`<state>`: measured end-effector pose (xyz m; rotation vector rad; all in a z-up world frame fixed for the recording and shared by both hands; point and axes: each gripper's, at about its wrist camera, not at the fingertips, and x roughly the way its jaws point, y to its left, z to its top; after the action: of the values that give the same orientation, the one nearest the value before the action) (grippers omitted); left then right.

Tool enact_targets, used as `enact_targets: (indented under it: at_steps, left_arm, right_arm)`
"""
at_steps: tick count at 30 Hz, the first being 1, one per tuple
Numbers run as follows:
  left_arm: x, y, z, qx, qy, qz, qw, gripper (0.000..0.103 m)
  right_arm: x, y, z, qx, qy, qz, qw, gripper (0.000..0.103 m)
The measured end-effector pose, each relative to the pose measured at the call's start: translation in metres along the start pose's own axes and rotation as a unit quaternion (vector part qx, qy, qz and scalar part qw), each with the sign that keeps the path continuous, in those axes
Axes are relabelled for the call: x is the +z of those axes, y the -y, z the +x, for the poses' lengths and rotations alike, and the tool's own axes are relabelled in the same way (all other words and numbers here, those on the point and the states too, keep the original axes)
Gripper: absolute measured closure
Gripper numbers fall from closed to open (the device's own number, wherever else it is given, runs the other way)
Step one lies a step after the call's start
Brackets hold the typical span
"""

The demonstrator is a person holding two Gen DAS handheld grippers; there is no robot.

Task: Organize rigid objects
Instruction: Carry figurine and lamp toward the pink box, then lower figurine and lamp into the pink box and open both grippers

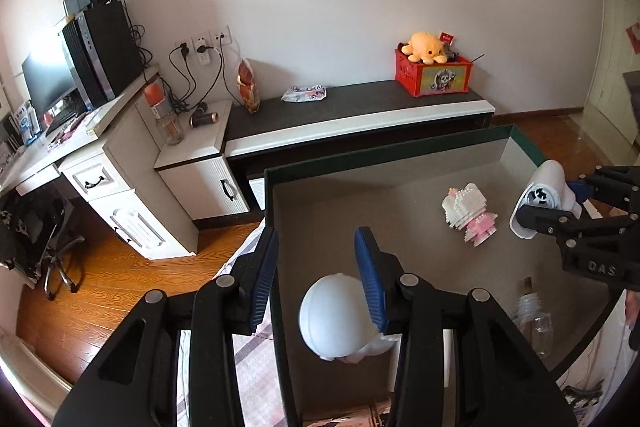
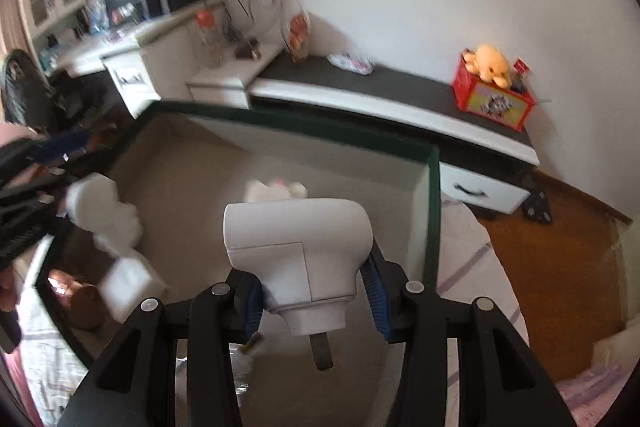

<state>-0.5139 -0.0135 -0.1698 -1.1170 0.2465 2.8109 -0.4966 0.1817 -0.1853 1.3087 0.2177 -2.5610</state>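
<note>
Right gripper (image 2: 313,293) is part-way closed with its pads clamped on the neck of the white dryer-shaped gadget (image 2: 296,251), head up over the middle of the table (image 1: 360,157); makes sense, the neck is the narrow bit; left gripper (image 1: 316,267) stands about as wide, with a white round-headed figure (image 1: 336,315) against its right pad near the table's near left edge, but there's daylight by the other pad, so I can't tell if it's gripped; the pink-and-white block figure (image 1: 470,217) lies toward the far right corner.
</note>
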Motion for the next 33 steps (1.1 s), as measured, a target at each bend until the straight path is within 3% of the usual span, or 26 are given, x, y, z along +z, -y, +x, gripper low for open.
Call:
enact_targets:
  at_steps: [5,9,12,15,17,18,24,27,30,33]
  left_arm:
    - [-0.005,0.004,-0.008,0.006,0.006,0.006,0.9999,0.052]
    - [-0.010,0.006,-0.026,0.007,0.024,0.004,0.9997,0.027]
    - [-0.014,0.007,-0.045,0.022,0.041,0.006,0.9989,0.015]
    - [-0.020,0.009,-0.070,0.026,0.057,0.004,0.9980,0.009]
    - [-0.023,0.008,-0.087,0.026,0.071,-0.001,0.9971,0.004]
    - [-0.026,0.009,-0.096,0.027,0.077,-0.002,0.9966,0.001]
    - [-0.050,0.014,-0.157,0.028,0.119,-0.017,0.9924,0.000]
    - [-0.066,0.017,-0.189,0.032,0.139,-0.027,0.9894,0.000]
    - [-0.084,0.023,-0.219,0.030,0.158,-0.031,0.9864,0.000]
    - [-0.103,0.029,-0.246,0.042,0.179,-0.035,0.9823,0.000]
  right_arm:
    - [-0.004,0.008,0.003,-0.005,-0.005,0.011,1.000,0.058]
    - [-0.009,0.007,-0.010,0.001,0.008,0.017,1.000,0.054]
    - [-0.015,0.002,-0.031,0.004,0.028,0.017,0.999,0.047]
    - [-0.024,-0.006,-0.059,0.009,0.058,0.016,0.998,0.038]
    - [-0.032,-0.013,-0.078,0.010,0.077,0.013,0.997,0.021]
    - [-0.037,-0.017,-0.089,0.011,0.089,0.010,0.996,0.021]
    - [-0.074,-0.039,-0.147,0.003,0.144,-0.001,0.990,0.019]
    - [-0.096,-0.047,-0.178,-0.004,0.177,0.001,0.984,0.013]
    - [-0.122,-0.056,-0.207,-0.011,0.209,0.001,0.978,0.000]
    - [-0.147,-0.064,-0.231,-0.023,0.236,0.000,0.971,0.000]
